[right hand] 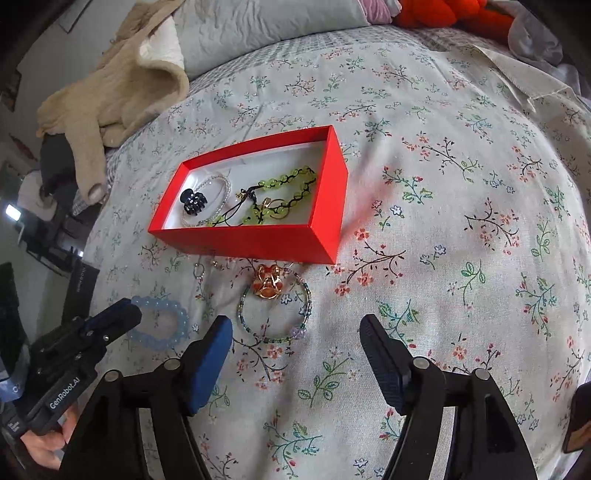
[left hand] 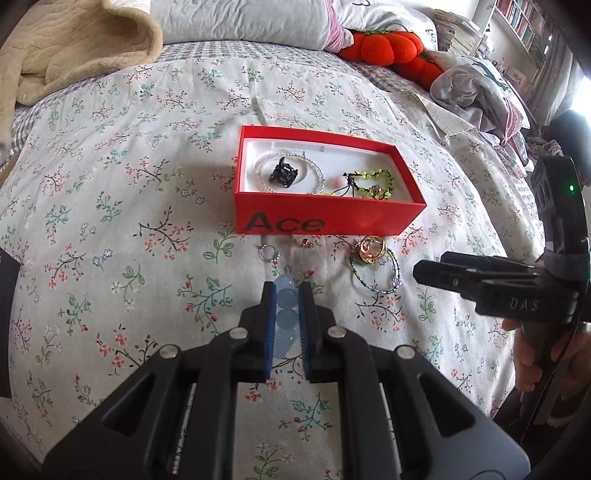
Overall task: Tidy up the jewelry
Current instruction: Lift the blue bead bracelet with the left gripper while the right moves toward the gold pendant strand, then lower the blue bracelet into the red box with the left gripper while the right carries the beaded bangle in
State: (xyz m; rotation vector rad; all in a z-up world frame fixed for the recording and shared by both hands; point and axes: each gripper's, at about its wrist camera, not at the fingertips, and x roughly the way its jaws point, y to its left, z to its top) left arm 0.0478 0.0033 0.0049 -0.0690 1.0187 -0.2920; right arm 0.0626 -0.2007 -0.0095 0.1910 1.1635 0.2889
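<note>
A red box [left hand: 325, 218] [right hand: 258, 243] marked "Ace" sits on the floral bedspread. Inside lie a clear bead bracelet [left hand: 317, 173], a black claw clip [left hand: 283, 173] [right hand: 192, 201] and a green bead bracelet [left hand: 373, 182] [right hand: 288, 192]. My left gripper [left hand: 287, 291] [right hand: 127, 308] is shut on a pale blue bead bracelet [left hand: 286, 295] [right hand: 173, 317] lying on the bed in front of the box. My right gripper [right hand: 295, 332] [left hand: 421, 271] is open and empty above the bed. Ahead of it lie an orange-gold clip [right hand: 267, 284] [left hand: 369, 251] and a thin green bead bracelet [right hand: 275, 314] [left hand: 375, 275].
A small hoop earring [left hand: 267, 253] [right hand: 199, 271] and a tiny orange piece [left hand: 306, 242] lie by the box front. A beige blanket [left hand: 74, 48], pillows [left hand: 240, 18], an orange plush [left hand: 388, 48] and crumpled clothes [left hand: 476, 92] sit at the bed's far side.
</note>
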